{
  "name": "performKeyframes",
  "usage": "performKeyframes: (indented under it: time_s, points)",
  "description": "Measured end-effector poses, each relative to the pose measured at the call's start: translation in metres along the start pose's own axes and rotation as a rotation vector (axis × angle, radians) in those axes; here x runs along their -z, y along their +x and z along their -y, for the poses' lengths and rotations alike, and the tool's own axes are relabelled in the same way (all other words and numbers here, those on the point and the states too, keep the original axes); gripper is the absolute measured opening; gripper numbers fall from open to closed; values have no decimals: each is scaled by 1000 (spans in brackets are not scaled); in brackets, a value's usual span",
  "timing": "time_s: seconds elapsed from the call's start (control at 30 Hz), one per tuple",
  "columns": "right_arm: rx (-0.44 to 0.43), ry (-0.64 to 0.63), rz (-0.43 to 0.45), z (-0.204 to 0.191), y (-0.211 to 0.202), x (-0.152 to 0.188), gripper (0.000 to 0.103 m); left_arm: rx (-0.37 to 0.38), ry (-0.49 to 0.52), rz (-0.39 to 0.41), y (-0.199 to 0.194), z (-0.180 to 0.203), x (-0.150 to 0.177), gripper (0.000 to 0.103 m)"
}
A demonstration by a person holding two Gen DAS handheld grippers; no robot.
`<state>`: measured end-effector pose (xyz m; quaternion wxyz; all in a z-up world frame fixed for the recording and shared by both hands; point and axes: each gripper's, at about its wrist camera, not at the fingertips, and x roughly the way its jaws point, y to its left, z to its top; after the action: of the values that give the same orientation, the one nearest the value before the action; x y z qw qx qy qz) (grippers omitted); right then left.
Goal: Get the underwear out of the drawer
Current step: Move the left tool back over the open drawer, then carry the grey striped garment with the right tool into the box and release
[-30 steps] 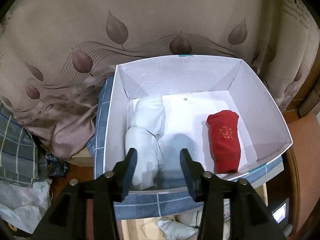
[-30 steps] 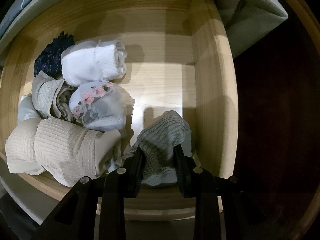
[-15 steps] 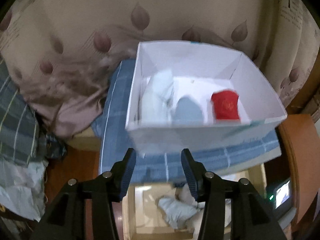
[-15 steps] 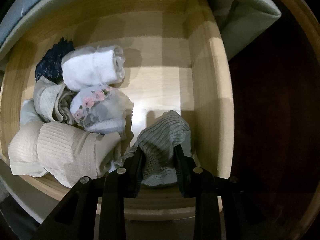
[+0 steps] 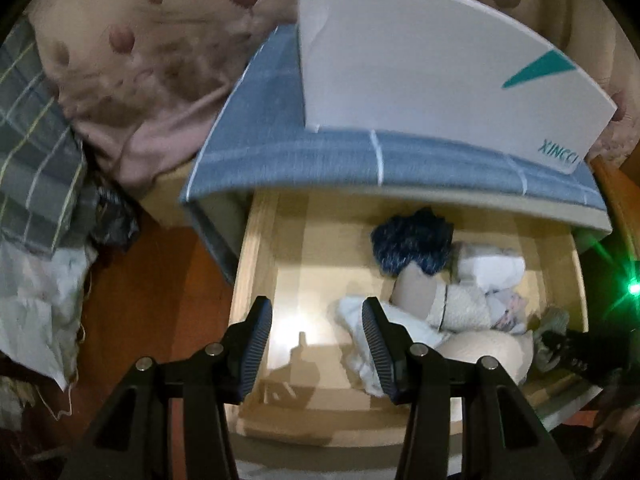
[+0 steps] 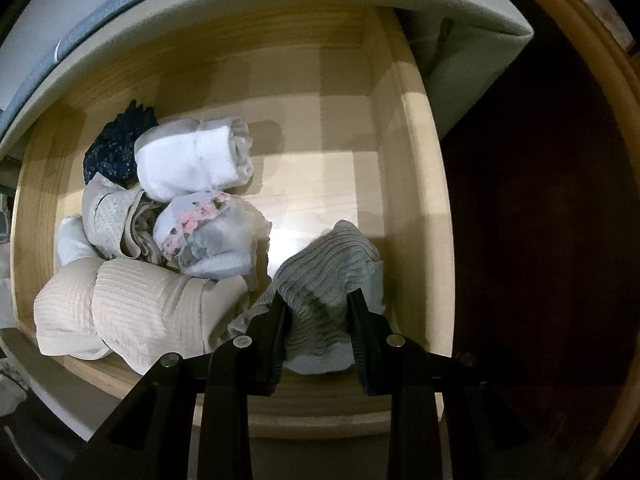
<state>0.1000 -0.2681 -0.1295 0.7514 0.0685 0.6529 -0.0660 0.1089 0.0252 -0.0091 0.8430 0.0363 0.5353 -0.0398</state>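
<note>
A pale wooden drawer [image 6: 416, 184] [image 5: 256, 240] stands pulled out with several rolled pieces of underwear in it. My right gripper [image 6: 318, 308] points down into its right front corner, shut on a grey ribbed piece [image 6: 328, 276]. To its left lie a beige ribbed piece [image 6: 132, 312], a sheer roll with pink flowers [image 6: 208, 240], a white roll [image 6: 192, 164] and a dark blue lace piece [image 6: 116, 148] [image 5: 412, 244]. My left gripper [image 5: 318, 320] hangs open over the drawer's bare left floor, nothing between its fingers. A white piece [image 5: 360, 336] lies just behind its right finger.
A white cardboard box [image 5: 432, 64] sits on a blue checked cushion [image 5: 304, 160] above the drawer. Leaf-patterned beige cloth [image 5: 140, 52] and plaid fabric [image 5: 32, 128] lie to the left, over a reddish wooden floor [image 5: 160, 300]. A green light [image 5: 632, 288] glows at the right.
My left gripper has dropped from above the white box down to the open drawer; the box's inside is out of view now. The right gripper has kept still, holding the grey piece.
</note>
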Motion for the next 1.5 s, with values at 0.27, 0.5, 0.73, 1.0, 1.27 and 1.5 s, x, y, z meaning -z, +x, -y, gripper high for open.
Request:
performKeyframes:
  time_s: [0.27, 0.5, 0.73, 1.0, 1.27, 1.5]
  points:
    - [17, -13, 35, -13, -18, 5, 26, 15, -22, -45, 15, 4, 16, 48]
    - [-20, 8, 62, -13, -28, 15, 26, 16, -24, -80, 25, 11, 24, 48]
    - [-45, 0, 101, -4, -46, 19, 26, 92, -68, -81, 25, 1, 25, 48]
    - [-81, -21, 115, 2, -70, 8, 26, 96, -57, -94, 22, 2, 26, 48]
    - [-90, -73, 151, -7, -113, -4, 26, -29, 87, -101, 15, 19, 38, 48]
    - [-123, -95, 245, -10, -182, -26, 26, -22, 84, -126, 21, 16, 38, 48]
